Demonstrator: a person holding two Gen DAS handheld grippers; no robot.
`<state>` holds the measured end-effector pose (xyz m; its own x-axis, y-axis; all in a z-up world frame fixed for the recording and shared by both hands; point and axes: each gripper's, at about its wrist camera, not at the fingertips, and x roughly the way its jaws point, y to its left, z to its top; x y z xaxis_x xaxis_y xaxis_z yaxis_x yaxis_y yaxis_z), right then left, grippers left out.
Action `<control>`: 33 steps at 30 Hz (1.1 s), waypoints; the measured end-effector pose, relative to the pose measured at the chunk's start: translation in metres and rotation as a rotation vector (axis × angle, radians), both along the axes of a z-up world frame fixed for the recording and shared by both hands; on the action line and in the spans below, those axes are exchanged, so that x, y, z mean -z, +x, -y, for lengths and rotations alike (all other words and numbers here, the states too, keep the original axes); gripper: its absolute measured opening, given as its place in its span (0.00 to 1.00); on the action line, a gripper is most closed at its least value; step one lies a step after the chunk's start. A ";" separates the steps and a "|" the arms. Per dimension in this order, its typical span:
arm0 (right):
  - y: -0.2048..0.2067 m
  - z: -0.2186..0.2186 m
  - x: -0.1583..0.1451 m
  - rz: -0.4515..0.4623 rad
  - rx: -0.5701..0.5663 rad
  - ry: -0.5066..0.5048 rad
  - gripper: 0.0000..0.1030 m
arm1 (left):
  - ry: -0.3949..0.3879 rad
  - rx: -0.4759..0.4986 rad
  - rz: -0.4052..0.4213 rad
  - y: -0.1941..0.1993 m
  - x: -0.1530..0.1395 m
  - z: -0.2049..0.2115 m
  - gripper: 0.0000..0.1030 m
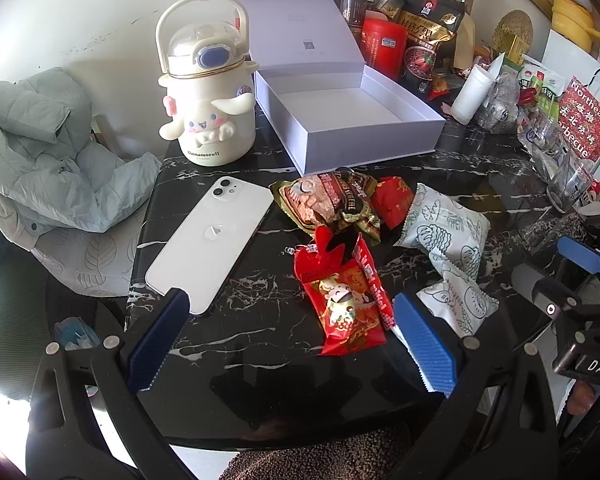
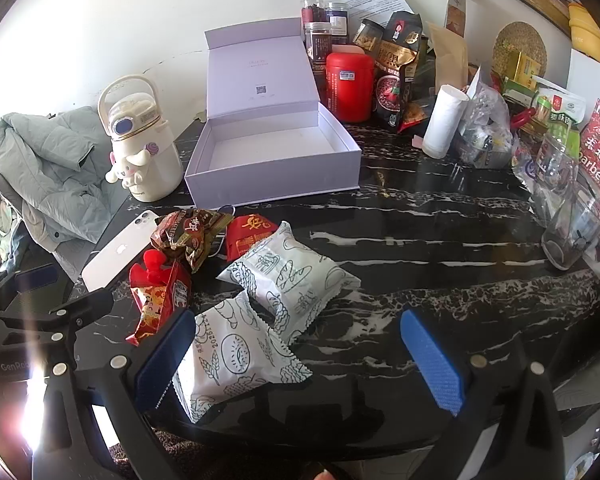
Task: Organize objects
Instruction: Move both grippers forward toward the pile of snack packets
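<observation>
An open, empty white box (image 1: 340,120) (image 2: 276,160) stands on the black marble table (image 1: 260,352) (image 2: 440,216). In front of it lie a white phone (image 1: 210,240) (image 2: 118,250), a brown snack packet (image 1: 324,200) (image 2: 190,230), a small red packet (image 1: 392,200) (image 2: 250,232), a red cartoon packet (image 1: 346,300) (image 2: 160,294) and two white printed packets (image 1: 444,224) (image 2: 288,280) (image 2: 228,356). My left gripper (image 1: 292,340) is open, with the red cartoon packet between its fingers. My right gripper (image 2: 300,360) is open over the near white packet.
A cream Cinnamoroll bottle (image 1: 208,96) (image 2: 140,144) stands left of the box. A grey-green jacket (image 1: 40,152) lies on a chair at the left. Jars, a red canister (image 2: 348,88), a paper roll (image 2: 444,120), bags and glasses (image 2: 572,228) crowd the back and right.
</observation>
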<state>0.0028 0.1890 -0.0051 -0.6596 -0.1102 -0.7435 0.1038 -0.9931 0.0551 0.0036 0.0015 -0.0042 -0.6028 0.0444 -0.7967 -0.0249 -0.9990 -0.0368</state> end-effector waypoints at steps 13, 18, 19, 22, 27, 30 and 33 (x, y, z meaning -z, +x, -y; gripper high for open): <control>-0.002 0.000 0.003 0.009 0.000 -0.003 1.00 | -0.003 0.001 0.010 -0.001 0.002 0.000 1.00; -0.002 0.000 0.004 0.012 -0.001 -0.005 1.00 | -0.003 -0.001 0.013 -0.002 0.003 0.000 1.00; -0.002 0.000 0.004 0.013 -0.001 -0.005 1.00 | -0.003 -0.002 0.014 -0.002 0.004 0.000 1.00; -0.002 0.000 0.005 0.014 -0.003 -0.006 1.00 | -0.003 -0.003 0.015 -0.002 0.004 0.000 1.00; -0.001 0.000 0.005 0.016 -0.005 -0.010 1.00 | -0.004 -0.006 0.017 -0.001 0.005 0.000 1.00; 0.000 0.000 0.005 0.018 -0.007 -0.013 1.00 | -0.005 -0.009 0.021 0.000 0.006 0.001 1.00; 0.002 0.001 0.006 0.020 -0.012 -0.016 1.00 | -0.006 -0.014 0.023 0.002 0.006 0.000 1.00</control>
<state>0.0046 0.1882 -0.0111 -0.6436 -0.1296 -0.7543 0.1141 -0.9908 0.0729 0.0057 0.0013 -0.0104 -0.5845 0.0312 -0.8108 -0.0103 -0.9995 -0.0310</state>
